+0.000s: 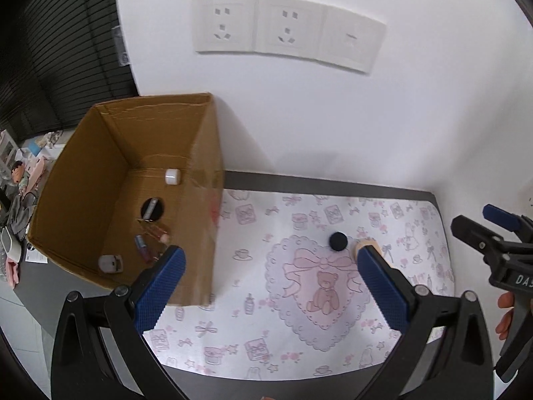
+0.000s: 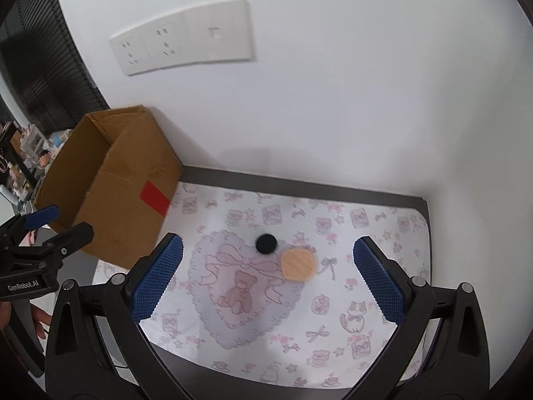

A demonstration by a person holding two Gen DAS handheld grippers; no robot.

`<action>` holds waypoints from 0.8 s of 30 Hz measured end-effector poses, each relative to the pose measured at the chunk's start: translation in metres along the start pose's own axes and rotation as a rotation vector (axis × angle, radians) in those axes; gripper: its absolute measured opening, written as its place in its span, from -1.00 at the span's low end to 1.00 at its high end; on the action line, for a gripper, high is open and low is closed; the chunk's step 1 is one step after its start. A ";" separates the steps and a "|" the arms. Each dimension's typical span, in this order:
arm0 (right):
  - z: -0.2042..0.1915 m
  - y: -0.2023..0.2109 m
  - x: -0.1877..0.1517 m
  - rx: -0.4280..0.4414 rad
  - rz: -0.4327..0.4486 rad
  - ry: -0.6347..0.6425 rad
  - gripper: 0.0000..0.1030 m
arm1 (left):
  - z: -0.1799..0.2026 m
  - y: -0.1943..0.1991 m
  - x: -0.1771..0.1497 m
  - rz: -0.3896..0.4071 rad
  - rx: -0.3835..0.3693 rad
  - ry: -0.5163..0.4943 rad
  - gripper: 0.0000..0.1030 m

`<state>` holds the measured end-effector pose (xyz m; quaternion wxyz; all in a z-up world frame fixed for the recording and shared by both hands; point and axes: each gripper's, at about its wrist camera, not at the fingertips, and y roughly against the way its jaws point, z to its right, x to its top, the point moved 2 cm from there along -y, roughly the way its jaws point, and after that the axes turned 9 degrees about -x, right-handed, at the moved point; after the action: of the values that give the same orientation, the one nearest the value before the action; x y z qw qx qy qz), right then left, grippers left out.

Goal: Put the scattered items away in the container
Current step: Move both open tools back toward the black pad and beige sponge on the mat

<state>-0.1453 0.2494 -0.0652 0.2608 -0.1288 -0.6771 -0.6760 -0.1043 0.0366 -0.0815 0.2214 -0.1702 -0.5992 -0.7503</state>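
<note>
Both tongs are hanging spread and empty: left tongs (image 1: 271, 261) by the box (image 1: 203, 200), right tongs (image 2: 266, 255) over the mat (image 2: 383, 230). Two items are lying on the mat-covered tabletop (image 2: 299, 183), just apart: one round black cap (image 2: 266, 244) and one flat ribbed wooden disc (image 2: 298, 263). One open brown cardboard box is holding several small items, including a white cube (image 1: 172, 176).
</note>
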 end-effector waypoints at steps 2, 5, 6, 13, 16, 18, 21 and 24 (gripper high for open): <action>0.009 -0.005 -0.005 -0.002 -0.013 -0.012 1.00 | 0.008 -0.006 -0.002 -0.013 -0.003 -0.005 1.00; 0.021 -0.014 -0.012 -0.005 -0.039 -0.028 1.00 | 0.020 -0.017 -0.007 -0.031 -0.005 -0.015 1.00; 0.026 -0.018 -0.015 -0.007 -0.051 -0.029 1.00 | 0.023 -0.021 -0.008 -0.038 -0.007 -0.016 1.00; 0.051 -0.041 -0.036 -0.032 -0.104 -0.044 1.00 | 0.048 -0.052 -0.012 -0.099 -0.032 -0.035 1.00; 0.061 -0.051 -0.043 -0.044 -0.127 -0.053 1.00 | 0.054 -0.066 -0.009 -0.127 -0.035 -0.051 1.00; 0.067 -0.060 -0.043 -0.040 -0.141 -0.064 1.00 | 0.056 -0.075 -0.007 -0.146 -0.035 -0.056 1.00; 0.072 -0.076 -0.044 -0.038 -0.170 -0.064 1.00 | 0.055 -0.092 -0.005 -0.170 -0.038 -0.052 1.00; 0.072 -0.094 -0.047 -0.027 -0.204 -0.056 1.00 | 0.057 -0.116 -0.008 -0.207 -0.028 -0.048 1.00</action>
<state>-0.1685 0.3233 -0.1664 0.1698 -0.0816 -0.6847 -0.7041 -0.1606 0.1144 -0.1682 0.1261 -0.1282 -0.6082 -0.7731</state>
